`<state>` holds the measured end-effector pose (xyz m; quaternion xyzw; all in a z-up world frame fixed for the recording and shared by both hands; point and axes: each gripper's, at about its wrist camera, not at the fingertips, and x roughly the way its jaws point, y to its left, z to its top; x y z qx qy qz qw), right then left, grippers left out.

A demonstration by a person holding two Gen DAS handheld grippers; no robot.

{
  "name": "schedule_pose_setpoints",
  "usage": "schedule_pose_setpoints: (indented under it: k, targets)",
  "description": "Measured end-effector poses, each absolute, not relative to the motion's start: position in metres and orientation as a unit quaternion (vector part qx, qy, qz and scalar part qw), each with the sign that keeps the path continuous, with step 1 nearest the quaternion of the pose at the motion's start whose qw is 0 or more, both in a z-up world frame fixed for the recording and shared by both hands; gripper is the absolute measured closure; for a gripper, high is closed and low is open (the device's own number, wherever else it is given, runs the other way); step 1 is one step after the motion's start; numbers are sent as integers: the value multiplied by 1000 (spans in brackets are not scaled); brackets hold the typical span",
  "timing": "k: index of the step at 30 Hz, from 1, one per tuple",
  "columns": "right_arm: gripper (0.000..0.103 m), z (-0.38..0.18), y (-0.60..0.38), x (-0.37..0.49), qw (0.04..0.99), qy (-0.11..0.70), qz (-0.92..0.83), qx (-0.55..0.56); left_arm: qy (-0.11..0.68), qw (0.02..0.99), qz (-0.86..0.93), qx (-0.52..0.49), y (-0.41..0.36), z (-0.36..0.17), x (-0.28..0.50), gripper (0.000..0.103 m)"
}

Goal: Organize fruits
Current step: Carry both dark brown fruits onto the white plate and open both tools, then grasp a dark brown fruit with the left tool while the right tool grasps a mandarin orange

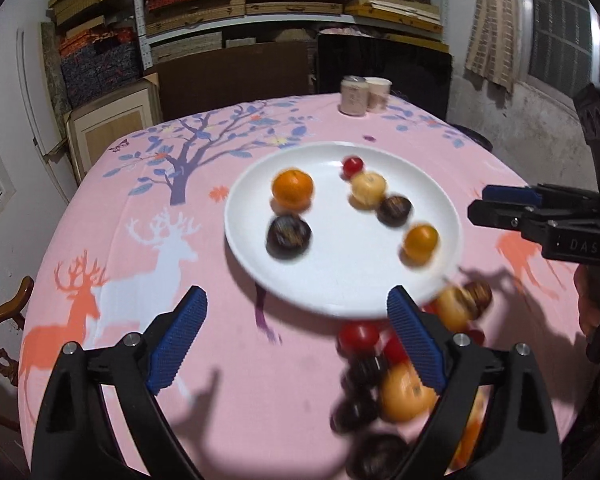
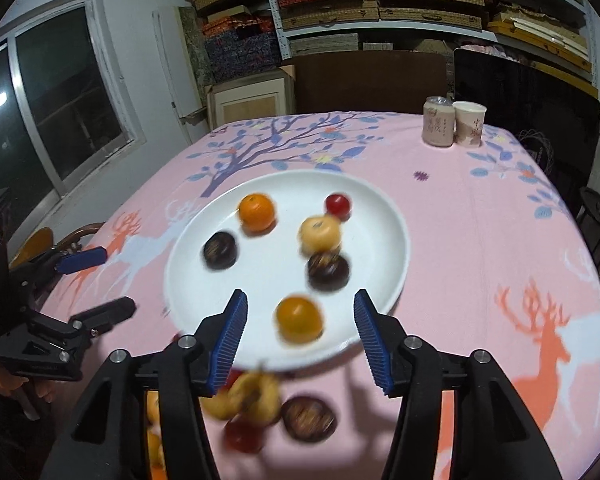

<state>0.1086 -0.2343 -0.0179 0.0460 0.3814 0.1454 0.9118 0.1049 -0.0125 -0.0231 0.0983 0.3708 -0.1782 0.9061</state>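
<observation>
White plate (image 2: 384, 216) on the pink cloth (image 2: 480, 220) holds six round fruits with no long axis to speak of: an orange (image 2: 257, 211), a red one (image 2: 337, 204), a pale one (image 2: 320, 233), two dark ones (image 2: 219, 250) and a second orange (image 2: 299, 318) near the front rim. More fruit (image 1: 404, 396) lies blurred on the cloth just before the plate. Left gripper (image 1: 296, 336) stands wide open and empty, beside that loose pile. Right gripper (image 2: 300, 340) is partly open, holding nothing, with the near orange framed between its jaws. A can (image 2: 437, 127) and cup (image 2: 469, 124) stand together at the far edge.
</observation>
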Motion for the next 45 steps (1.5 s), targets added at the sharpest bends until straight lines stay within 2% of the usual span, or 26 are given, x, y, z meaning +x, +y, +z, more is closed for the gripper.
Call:
schedule_pose_setpoints:
  k: [8, 10, 15, 25, 26, 27, 30, 32, 33, 41, 42, 43, 45]
  targets:
    - [46, -36, -228, 25, 910, 374, 154, 87, 396, 893, -181, 112, 5, -60, 23, 15]
    - [46, -40, -229, 14, 908, 378, 153, 100, 411, 888, -175, 109, 10, -71, 23, 32]
    - [46, -37, -226, -5, 911, 372, 150, 96, 414, 883, -191, 107, 6, -76, 17, 37]
    - [46, -37, -223, -10, 910, 372, 156, 95, 423, 876, -202, 115, -8, -86, 24, 36]
    - [46, -38, -222, -10, 910, 372, 156, 94, 426, 875, -201, 115, -10, -88, 27, 37]
    - [46, -39, -222, -9, 910, 373, 156, 93, 431, 871, -204, 117, -12, -92, 30, 44]
    - [46, -40, -222, -9, 908, 376, 157, 94, 432, 870, -206, 120, -16, -95, 33, 44]
    - [46, -41, -220, -10, 907, 379, 162, 88, 429, 871, -215, 108, -13, -94, 33, 62]
    - [46, -42, -218, -11, 906, 381, 167, 83, 426, 873, -213, 106, -12, -93, 31, 63]
    - [46, -57, -178, -29, 873, 416, 253, 26, 409, 886, -207, 64, 9, -72, 19, 63]
    - [42, -58, -174, -30, 871, 420, 255, 22, 406, 888, -207, 65, 10, -70, 18, 63]
    - [33, -60, -170, -29, 870, 424, 253, 14, 405, 888, -207, 66, 10, -68, 17, 63]
    - [28, -64, -162, -29, 869, 430, 245, -5, 405, 888, -208, 66, 9, -67, 16, 63]
